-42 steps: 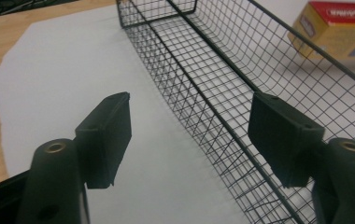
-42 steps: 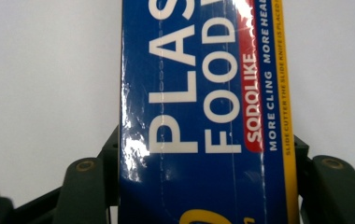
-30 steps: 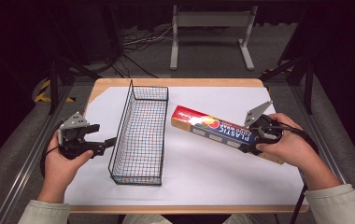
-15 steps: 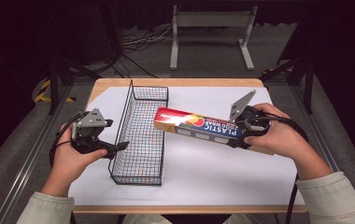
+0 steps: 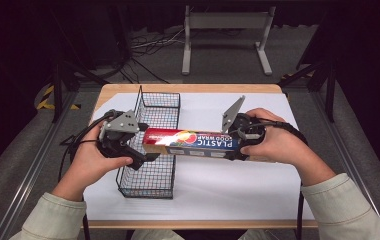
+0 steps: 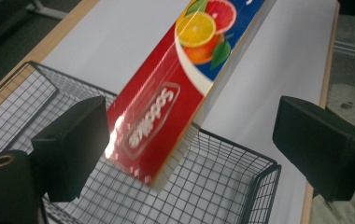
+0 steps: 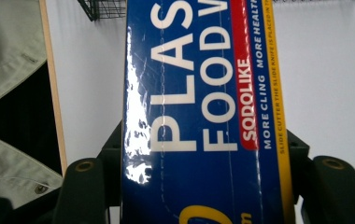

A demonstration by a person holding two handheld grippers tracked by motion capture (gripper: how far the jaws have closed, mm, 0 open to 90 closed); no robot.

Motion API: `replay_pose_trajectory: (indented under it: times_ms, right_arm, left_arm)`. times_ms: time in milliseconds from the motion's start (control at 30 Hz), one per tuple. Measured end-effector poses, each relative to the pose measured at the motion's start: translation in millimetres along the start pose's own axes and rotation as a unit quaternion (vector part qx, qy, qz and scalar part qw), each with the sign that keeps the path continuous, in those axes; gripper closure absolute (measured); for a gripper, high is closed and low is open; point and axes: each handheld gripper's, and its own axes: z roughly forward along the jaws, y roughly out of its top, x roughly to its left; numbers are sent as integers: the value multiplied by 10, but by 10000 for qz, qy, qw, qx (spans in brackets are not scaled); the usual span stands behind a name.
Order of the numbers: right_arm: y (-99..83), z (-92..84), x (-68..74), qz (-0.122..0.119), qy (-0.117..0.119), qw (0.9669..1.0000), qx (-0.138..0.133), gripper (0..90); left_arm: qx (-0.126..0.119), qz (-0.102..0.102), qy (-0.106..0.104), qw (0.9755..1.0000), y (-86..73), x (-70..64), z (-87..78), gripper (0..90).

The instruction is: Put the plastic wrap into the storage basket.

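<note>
Hidden and cut-off parts

The plastic wrap box [image 7: 203, 112] runs past the right gripper view's top and bottom edges; its logo blurs in the left gripper view, and the wire basket [image 6: 222, 186] is cropped below.

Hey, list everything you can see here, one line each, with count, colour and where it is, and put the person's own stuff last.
Plastic food wrap box: one, blue and red with a citrus picture, held above the table, its red end over the basket.
Wire basket: one, black mesh, left half of the table.
Table: one, white sheet on a wooden top, centre.
Metal stand: one, light grey, on the floor behind the table.
Cables: several, dark and white, on the floor at back left.
Left tongs: one, black, open around the box's red end.
Right tongs: one, black, shut on the box's blue end.
Sleeves: two, pale green, bottom edge.
</note>
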Motion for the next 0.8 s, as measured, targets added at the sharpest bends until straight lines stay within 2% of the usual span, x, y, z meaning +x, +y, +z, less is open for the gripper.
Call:
replay_pose_trajectory:
  times_ms: [67,133,233,333,400,500,533,600,700,800]
  right_arm:
    - [47,14,7,-101,49,9999,-20,401]
    - [64,18,10,-127,66,9999,-28,401]
    - [111,27,20,-196,173,9997,-40,402]
    - [156,42,37,-299,240,9993,-15,401]
    - [179,53,43,-382,257,9989,-11,401]
    - [203,63,52,-421,311,9986,-11,401]
    - [207,67,57,-436,317,9985,-31,402]
    - [214,70,61,-523,326,9981,-37,401]
    - [219,70,72,-536,350,9979,-46,402]
    - [218,70,77,-536,392,9977,-111,402]
  left_arm:
    - [-9,74,-209,9998,65,-7,47,115]
    - [44,143,-228,9996,90,-5,66,110]
    - [399,267,-358,9982,176,-6,143,107]
    - [580,373,-606,9958,255,-14,207,108]
    - [694,387,-646,9947,303,-30,255,90]
    - [1054,376,-491,9925,357,-52,322,79]
    - [1135,418,-661,9905,369,-49,365,85]
    - [1181,429,-670,9898,374,-53,403,84]
    - [1219,492,-763,9884,383,-63,473,86]
    - [1249,525,-747,9880,400,-78,531,90]
